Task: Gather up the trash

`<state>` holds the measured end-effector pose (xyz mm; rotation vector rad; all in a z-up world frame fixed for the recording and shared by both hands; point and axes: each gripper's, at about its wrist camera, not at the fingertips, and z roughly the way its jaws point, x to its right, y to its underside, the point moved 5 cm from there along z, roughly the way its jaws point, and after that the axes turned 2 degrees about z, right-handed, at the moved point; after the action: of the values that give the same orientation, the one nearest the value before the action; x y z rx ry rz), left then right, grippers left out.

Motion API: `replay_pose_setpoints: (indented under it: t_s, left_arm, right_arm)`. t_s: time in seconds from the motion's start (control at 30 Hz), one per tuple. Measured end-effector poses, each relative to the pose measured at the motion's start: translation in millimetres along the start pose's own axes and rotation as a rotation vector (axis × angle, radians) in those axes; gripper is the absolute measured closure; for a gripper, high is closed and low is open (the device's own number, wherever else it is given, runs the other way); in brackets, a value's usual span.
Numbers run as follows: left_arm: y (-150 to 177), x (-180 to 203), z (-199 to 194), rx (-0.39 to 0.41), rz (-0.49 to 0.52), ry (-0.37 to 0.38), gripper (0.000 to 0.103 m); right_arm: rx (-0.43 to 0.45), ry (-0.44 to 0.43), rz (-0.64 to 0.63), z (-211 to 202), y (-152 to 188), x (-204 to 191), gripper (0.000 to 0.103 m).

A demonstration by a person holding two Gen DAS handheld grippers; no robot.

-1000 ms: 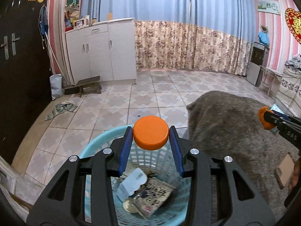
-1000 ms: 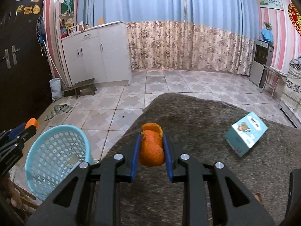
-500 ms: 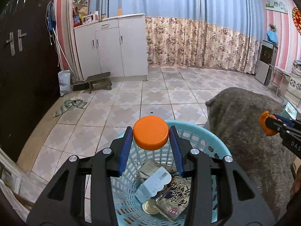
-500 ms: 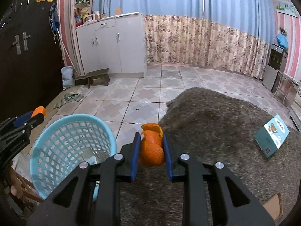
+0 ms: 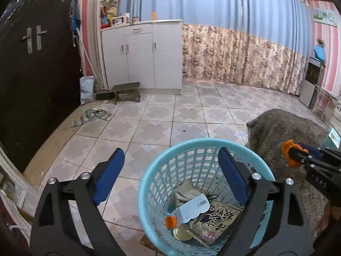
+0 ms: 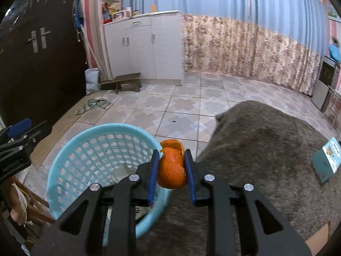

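Left gripper jaws just sprung wide, empty, above blue basket; orange-capped bottle lying inside. Right gripper pinched on orange peel at basket's right rim. Best carried left over centre before release.

Both wrist views look forward and downward, close above the blue basket, their shared landmark.

Perforated glossy plastic basket, shaggy grey rug, smooth tiled floor
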<state>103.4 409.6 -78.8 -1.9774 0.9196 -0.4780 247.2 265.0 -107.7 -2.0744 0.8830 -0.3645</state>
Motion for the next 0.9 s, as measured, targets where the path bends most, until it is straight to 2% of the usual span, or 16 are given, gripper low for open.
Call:
replay_pose_setpoints:
  t_s: [0.13,0.27,0.3,0.33,0.37,0.5,0.53,0.6,0.7,0.9]
  left_arm:
    - [4,-10,-8,-0.003,-0.010,-0.021,0.010]
    - [12,-14,-14,-0.008,-0.004,-0.044,0.009]
    - [13,-15,-14,-0.011,-0.005,-0.049,0.009]
    - [15,-16,-15,-0.016,-0.011,-0.053,0.009]
    - [15,-18,-16,-0.019,-0.016,-0.054,0.009]
    - [18,-19,-22,-0.021,-0.032,-0.065,0.009]
    - [18,-19,-24,-0.020,-0.033,-0.065,0.009]
    - [18,-17,-30,-0.015,-0.033,-0.067,0.009]
    - [16,-11,-42,-0.003,-0.030,-0.071,0.007]
    - [16,4,-68,0.014,-0.016,-0.065,0.006]
  right_arm:
    - [-0.005,-0.040,-0.009,9,-2,-20,0.079]
    - [0.002,-0.075,-0.013,14,2,-36,0.072]
    - [0.006,-0.079,-0.019,14,2,-38,0.062]
    - [0.024,-0.097,-0.028,12,2,-42,0.056]
    - [0.036,-0.105,-0.034,10,2,-43,0.040]
    - [0.052,-0.102,-0.055,4,2,-45,0.030]
    - [0.057,-0.091,-0.060,2,2,-43,0.028]
    - [0.067,-0.070,-0.054,-5,0,-33,0.017]
    - [0.080,-0.050,-0.021,-17,-1,-10,0.009]
    - [0.090,0.024,0.038,-55,5,45,0.005]
